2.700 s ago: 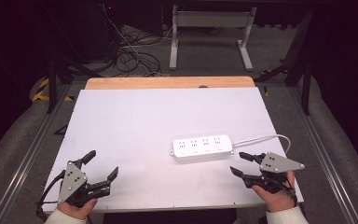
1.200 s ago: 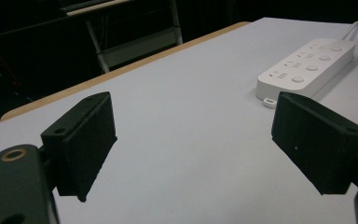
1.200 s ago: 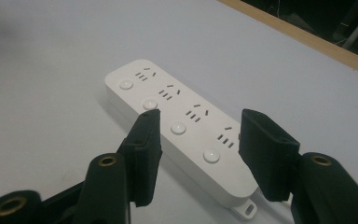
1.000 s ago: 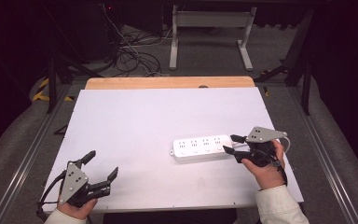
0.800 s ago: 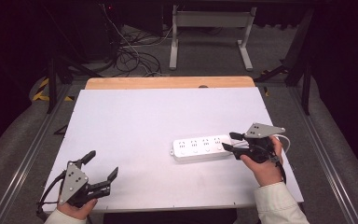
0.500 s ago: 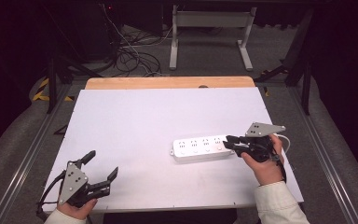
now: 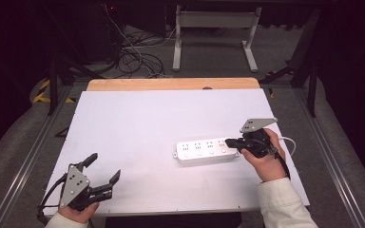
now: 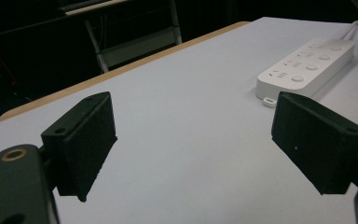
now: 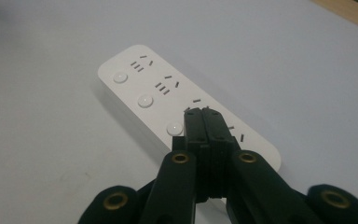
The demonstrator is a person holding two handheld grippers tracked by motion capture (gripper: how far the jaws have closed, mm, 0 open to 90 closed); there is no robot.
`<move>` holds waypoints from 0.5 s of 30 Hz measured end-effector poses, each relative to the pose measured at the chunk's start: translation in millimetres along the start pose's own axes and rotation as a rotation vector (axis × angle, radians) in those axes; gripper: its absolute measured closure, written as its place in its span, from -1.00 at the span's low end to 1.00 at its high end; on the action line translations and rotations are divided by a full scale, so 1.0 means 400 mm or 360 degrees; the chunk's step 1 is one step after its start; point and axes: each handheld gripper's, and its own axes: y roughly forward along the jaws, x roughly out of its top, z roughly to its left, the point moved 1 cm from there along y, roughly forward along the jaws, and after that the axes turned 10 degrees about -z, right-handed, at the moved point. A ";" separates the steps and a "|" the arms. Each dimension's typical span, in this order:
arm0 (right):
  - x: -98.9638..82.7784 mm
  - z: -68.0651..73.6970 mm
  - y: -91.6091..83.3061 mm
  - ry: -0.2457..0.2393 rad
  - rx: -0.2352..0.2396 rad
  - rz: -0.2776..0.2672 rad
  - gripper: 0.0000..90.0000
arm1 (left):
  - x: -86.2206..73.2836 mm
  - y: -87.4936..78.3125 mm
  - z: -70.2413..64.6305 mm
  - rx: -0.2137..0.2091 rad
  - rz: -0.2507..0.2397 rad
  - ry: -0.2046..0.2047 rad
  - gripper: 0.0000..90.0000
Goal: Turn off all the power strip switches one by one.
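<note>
The power strip (image 7: 205, 151) looks like smooth white plastic with a slight sheen. The table (image 7: 161, 118) has a matt white top and a bare wood strip along its far edge. The right gripper (image 9: 204, 122) is matt black plastic with brass-coloured rivets.

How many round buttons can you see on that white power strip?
3 in the right gripper view, in a row along the power strip: one at the far end, one mid-strip, one beside the shut right hand-held gripper at. That gripper may hide more.

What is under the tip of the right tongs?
The shut right tongs sit over the white power strip, beside a round button. The sockets directly beneath the tip are covered; contact cannot be told.
</note>
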 end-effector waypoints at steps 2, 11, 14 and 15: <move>0.000 0.001 0.012 0.0002 -0.0002 0.0051 1.00 | 0.000 0.000 0.001 0.0000 0.0003 0.0002 -0.68; -0.006 -0.003 0.057 -0.0014 -0.0084 0.0246 1.00 | -0.001 0.001 0.000 0.0002 0.0002 0.0001 -0.68; -0.011 -0.007 0.079 -0.0005 -0.0096 0.0307 1.00 | -0.001 0.001 0.000 -0.0001 0.0008 -0.0008 -0.68; -0.012 -0.008 0.084 -0.0005 -0.0097 0.0320 1.00 | -0.001 0.001 0.001 0.0001 0.0009 -0.0001 -0.68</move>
